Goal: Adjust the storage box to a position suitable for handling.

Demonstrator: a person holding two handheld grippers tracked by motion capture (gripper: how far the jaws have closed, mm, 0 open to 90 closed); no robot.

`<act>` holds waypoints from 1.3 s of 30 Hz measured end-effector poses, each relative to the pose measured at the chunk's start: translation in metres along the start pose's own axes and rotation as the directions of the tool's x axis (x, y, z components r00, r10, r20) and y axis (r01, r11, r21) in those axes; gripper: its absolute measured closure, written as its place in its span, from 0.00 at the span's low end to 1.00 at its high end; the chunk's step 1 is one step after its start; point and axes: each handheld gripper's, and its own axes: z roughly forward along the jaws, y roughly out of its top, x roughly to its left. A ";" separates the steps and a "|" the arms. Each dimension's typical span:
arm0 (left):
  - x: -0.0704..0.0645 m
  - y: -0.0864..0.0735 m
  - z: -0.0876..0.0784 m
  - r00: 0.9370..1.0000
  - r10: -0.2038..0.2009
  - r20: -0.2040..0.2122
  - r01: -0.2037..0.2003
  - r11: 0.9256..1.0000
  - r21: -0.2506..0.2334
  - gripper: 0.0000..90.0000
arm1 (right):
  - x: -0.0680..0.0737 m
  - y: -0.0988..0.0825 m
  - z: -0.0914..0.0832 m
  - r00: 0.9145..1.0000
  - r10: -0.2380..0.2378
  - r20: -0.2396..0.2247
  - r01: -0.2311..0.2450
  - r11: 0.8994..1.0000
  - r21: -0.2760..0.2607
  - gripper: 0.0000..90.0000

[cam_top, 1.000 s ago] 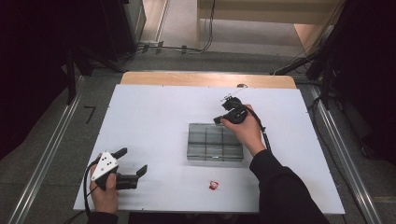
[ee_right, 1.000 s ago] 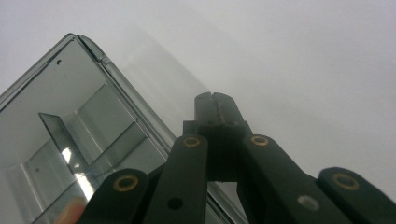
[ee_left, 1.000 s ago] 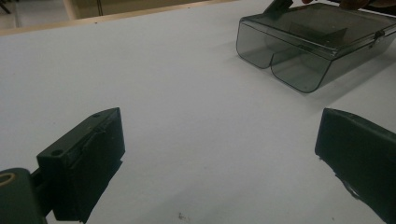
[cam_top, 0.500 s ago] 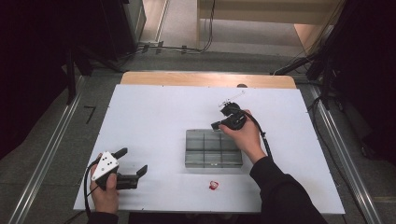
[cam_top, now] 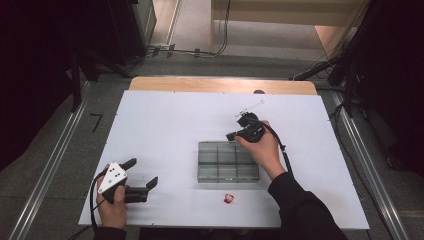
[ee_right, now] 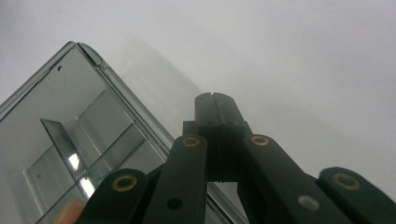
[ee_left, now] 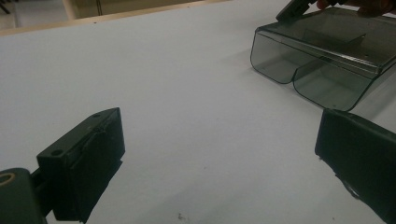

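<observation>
White table [cam_top: 165,125], largest thing in view. Clear compartment box [cam_top: 227,161] sits near its middle, toward the near edge. Right gripper [cam_top: 239,131] at the box's far right corner, jaws closed together just beside the rim, nothing between them. Left gripper [cam_top: 142,175] rests near the front left, jaws wide apart, empty. Small red item [cam_top: 229,198] lies just in front of the box.

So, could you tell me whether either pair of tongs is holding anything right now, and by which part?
Nothing is held. The right tongs are shut empty beside the clear compartment box; the left tongs stand open over bare table.
</observation>
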 end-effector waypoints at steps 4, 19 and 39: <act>0.000 0.000 0.000 1.000 0.003 0.002 -0.003 1.000 0.002 0.02 | 0.001 -0.003 -0.007 1.000 0.004 0.003 -0.004 0.999 -0.051 0.79; -0.001 0.000 0.001 1.000 0.009 -0.002 -0.009 1.000 0.011 0.02 | 0.020 -0.032 -0.043 0.998 -0.054 0.037 0.061 0.972 -0.227 0.26; -0.002 0.000 0.001 1.000 0.016 -0.006 -0.016 1.000 0.016 0.02 | 0.026 -0.085 -0.068 0.993 -0.111 -0.050 0.085 0.929 -0.361 0.00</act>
